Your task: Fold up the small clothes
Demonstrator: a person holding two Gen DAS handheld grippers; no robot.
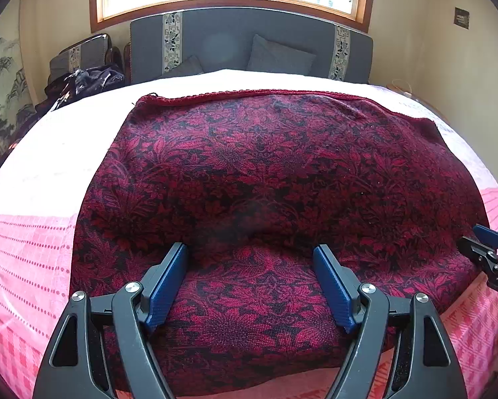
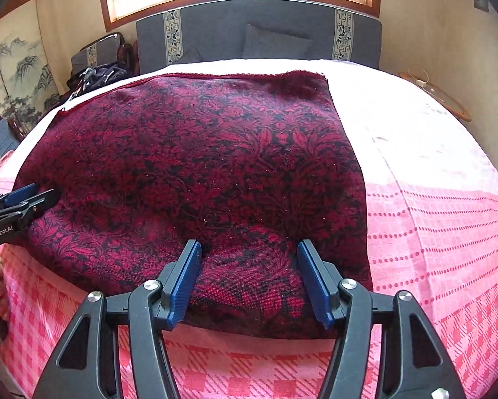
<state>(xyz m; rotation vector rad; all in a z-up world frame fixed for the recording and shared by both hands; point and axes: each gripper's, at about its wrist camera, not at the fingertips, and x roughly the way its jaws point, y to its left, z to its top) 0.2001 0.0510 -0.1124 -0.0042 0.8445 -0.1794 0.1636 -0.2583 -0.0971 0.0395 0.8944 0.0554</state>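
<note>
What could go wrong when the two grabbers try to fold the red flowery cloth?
Both the left gripper and right gripper are open over the near edge of the red cloth. They might pinch the pink bedspread underneath too. The cloth looks thick and already doubled, so a grip might catch only its top layer, leaving the fold crooked.

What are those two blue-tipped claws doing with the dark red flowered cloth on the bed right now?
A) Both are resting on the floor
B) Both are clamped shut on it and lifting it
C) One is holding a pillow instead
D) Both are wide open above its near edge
D: the left gripper and the right gripper both have their jaws spread wide, over the near edge of the red cloth lying flat on the bed.
</note>
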